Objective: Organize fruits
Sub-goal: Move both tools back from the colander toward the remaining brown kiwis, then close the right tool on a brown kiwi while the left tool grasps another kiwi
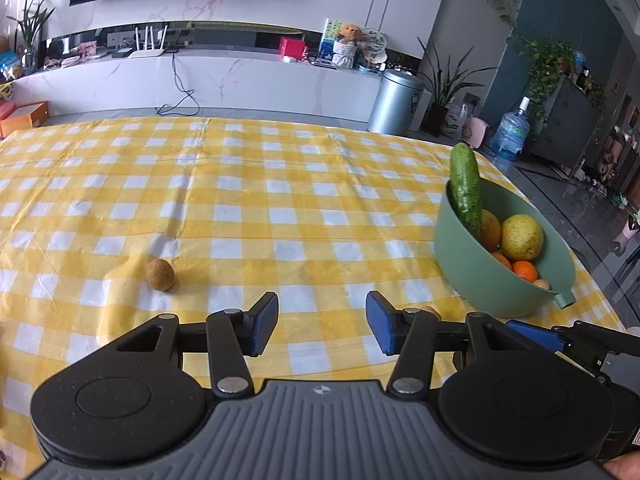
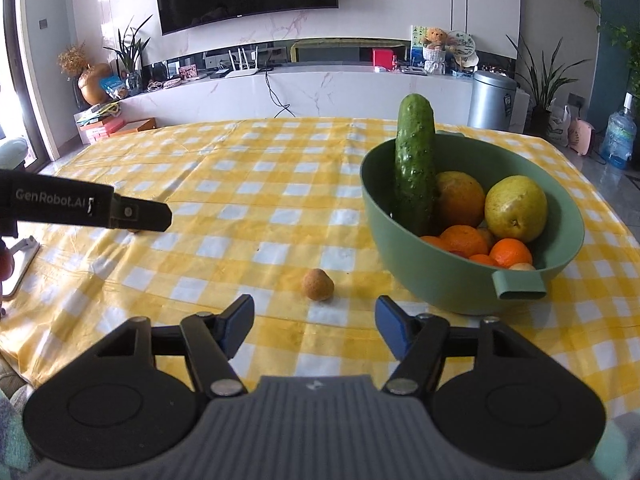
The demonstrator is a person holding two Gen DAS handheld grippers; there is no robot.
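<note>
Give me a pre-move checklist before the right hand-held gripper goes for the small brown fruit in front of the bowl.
1. Right hand-held gripper open and empty: ok.
2. Small brown fruit lying free on the checked tablecloth, ahead of the open fingers: ok.
3. Fruit apart from the green bowl: ok.
4. Space left in the bowl among the cucumber, pear and oranges: cannot tell.
5. Left hand-held gripper open, off to the side: ok.

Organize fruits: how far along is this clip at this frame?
Mostly done: the green bowl already holds a cucumber, pear and oranges. Nothing is in hand; the left gripper and right gripper are both open. Left: one small brown fruit before each gripper on the tablecloth.
</note>
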